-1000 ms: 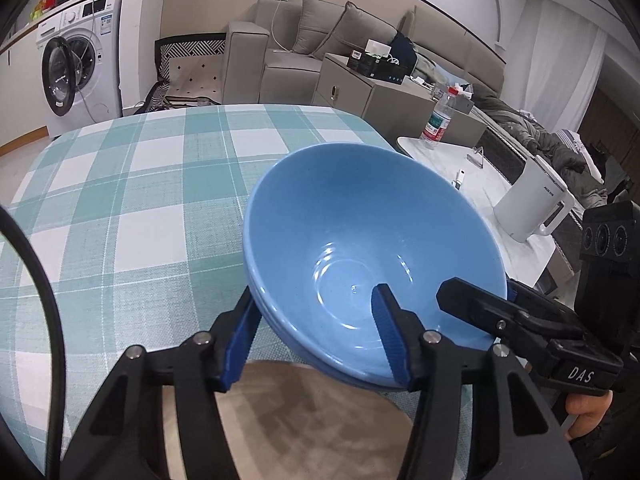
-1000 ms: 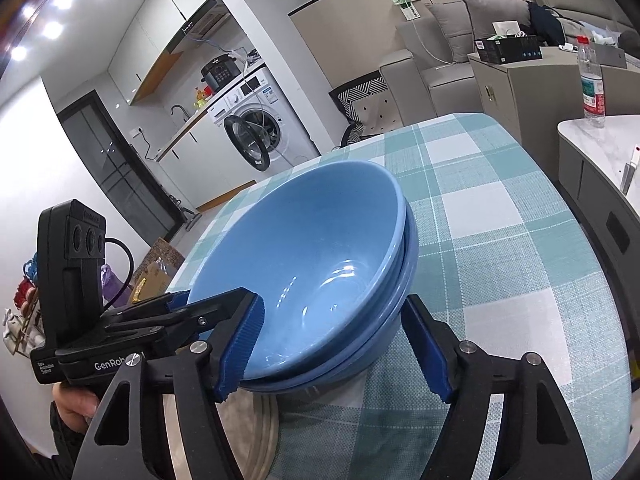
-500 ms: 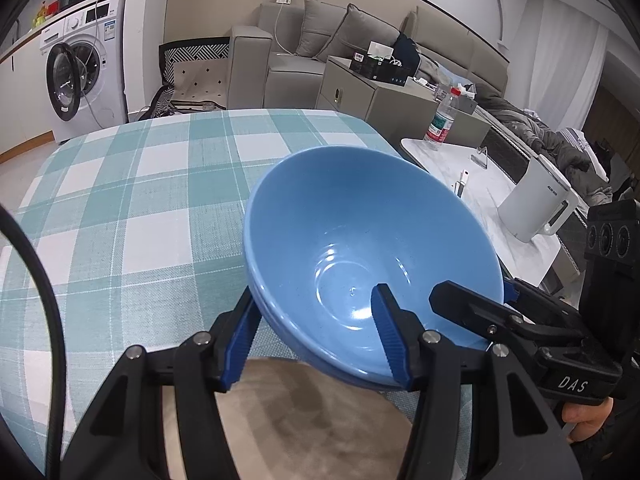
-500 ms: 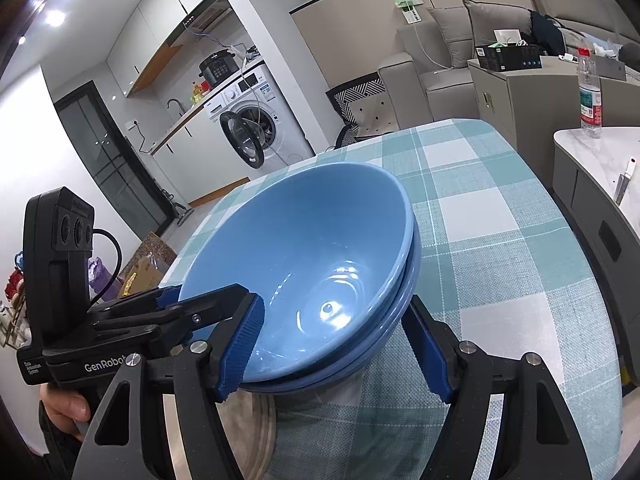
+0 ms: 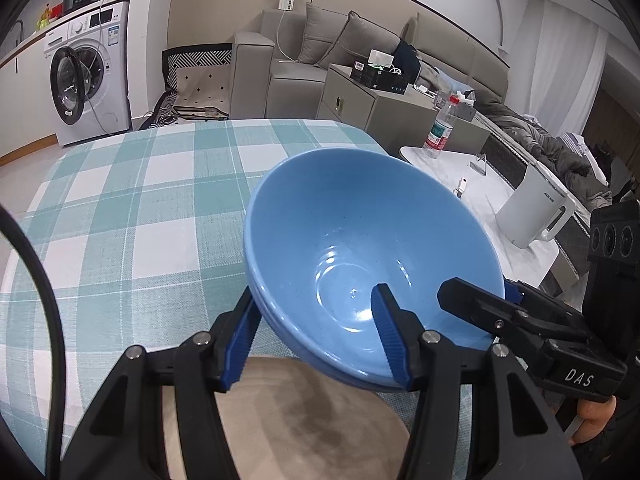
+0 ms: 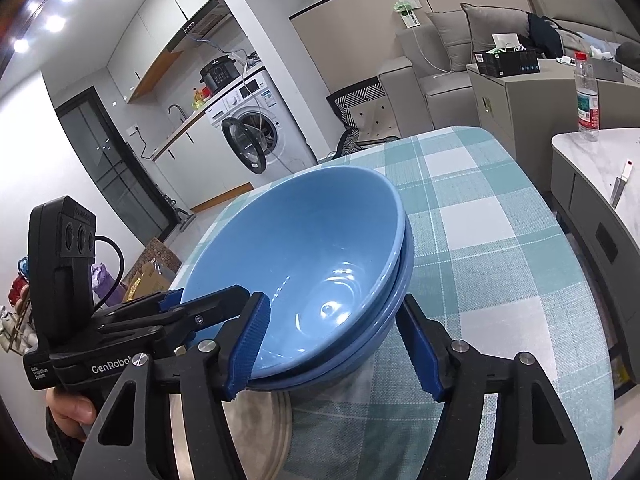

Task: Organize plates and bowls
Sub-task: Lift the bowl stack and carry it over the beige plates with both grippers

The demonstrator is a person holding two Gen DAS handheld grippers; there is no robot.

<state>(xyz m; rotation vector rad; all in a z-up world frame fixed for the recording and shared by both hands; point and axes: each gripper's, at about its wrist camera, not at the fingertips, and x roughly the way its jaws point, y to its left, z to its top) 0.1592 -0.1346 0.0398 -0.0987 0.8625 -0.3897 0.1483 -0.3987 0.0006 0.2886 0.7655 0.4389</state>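
Observation:
Two nested blue bowls [image 5: 360, 248] [image 6: 312, 256] sit tilted just over a beige plate [image 5: 312, 420] [image 6: 276, 420] at the near edge of the checked table [image 5: 140, 220]. My left gripper [image 5: 314, 294] is shut on the stack's rim, one pad inside the top bowl and one against the outer wall. It also shows in the right wrist view as the left gripper [image 6: 200, 304]. My right gripper [image 6: 332, 298] straddles the opposite rim with its jaws closing. Its inner pad is in the bowl and its outer pad is just at the wall, with no clear press. Whether the bowls touch the plate is hidden.
The table's right edge [image 6: 560, 240] drops off close to the bowls. Beyond it stands a marble side table [image 5: 480, 184] with a white kettle [image 5: 536, 216] and a water bottle [image 5: 440, 128]. A washing machine [image 5: 88, 80] and a grey sofa [image 5: 300, 60] stand behind.
The right gripper's pads have drawn slightly closer around the rim. The bowls keep their place between both grippers while the room behind shifts a little.

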